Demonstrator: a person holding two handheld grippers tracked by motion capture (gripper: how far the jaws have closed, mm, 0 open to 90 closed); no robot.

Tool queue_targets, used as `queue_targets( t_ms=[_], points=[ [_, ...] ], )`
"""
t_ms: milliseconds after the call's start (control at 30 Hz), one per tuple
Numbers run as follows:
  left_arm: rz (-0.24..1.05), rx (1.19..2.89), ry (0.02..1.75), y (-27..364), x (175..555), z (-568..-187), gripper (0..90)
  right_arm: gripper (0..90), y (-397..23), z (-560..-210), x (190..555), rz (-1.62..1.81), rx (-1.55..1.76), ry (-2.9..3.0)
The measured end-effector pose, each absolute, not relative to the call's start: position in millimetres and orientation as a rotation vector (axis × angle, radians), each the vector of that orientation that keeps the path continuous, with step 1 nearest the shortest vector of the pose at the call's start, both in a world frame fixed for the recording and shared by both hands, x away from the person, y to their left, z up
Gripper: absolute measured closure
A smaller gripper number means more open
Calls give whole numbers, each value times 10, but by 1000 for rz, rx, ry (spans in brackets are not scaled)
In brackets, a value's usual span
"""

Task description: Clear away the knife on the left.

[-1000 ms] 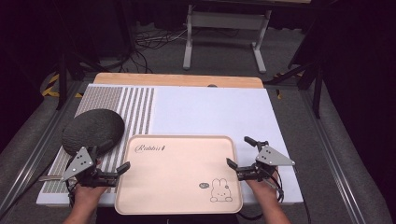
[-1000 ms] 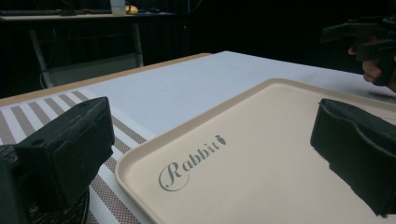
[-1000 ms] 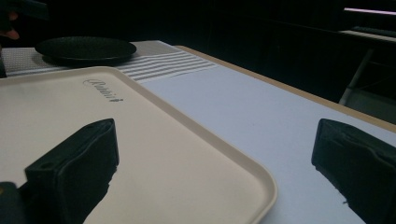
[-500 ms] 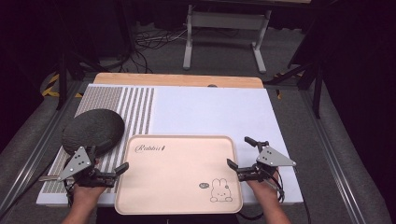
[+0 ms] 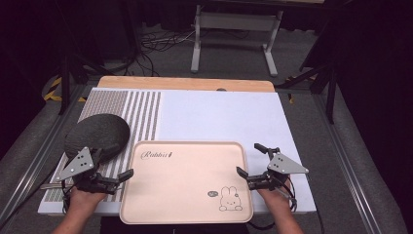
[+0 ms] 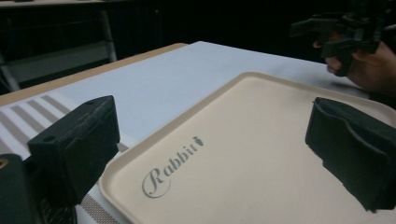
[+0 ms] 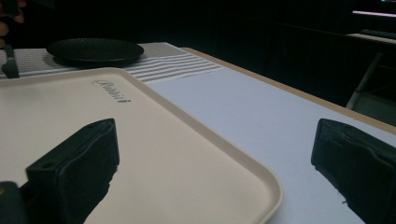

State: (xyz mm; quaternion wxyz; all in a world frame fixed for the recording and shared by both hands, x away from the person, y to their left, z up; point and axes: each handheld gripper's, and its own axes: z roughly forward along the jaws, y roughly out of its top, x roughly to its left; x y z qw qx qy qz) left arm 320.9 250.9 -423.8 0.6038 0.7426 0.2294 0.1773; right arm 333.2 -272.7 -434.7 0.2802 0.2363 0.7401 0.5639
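Pale pink rectangular plastic tray point(image 5: 187, 183) lies unmoved at the near edge of the table point(image 5: 219, 112); left hand-held gripper point(image 5: 125, 176) and right hand-held gripper point(image 5: 248, 163) remain spread at its side rims; grasp apparently pending.

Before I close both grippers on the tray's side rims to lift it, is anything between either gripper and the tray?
Nothing visible. The left gripper and right gripper each sit open at a side rim of the tray. The dark plate lies behind the left one, off the tray.
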Motion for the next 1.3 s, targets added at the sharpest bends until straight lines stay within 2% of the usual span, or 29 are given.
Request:
queue_targets(
  t_ms=[533,967,1300],
  points=[
    [396,1910,460,2557,3265,-4071,62,20,-2720,-4351,3341,1518,616,2000],
    [305,2107,459,2626,3300,-3994,71,22,-2718,-4355,3345,1517,614,2010],
    [289,2258,447,2684,3324,-3959,78,22,-2714,-4362,3349,1518,617,2013]
  ],
)
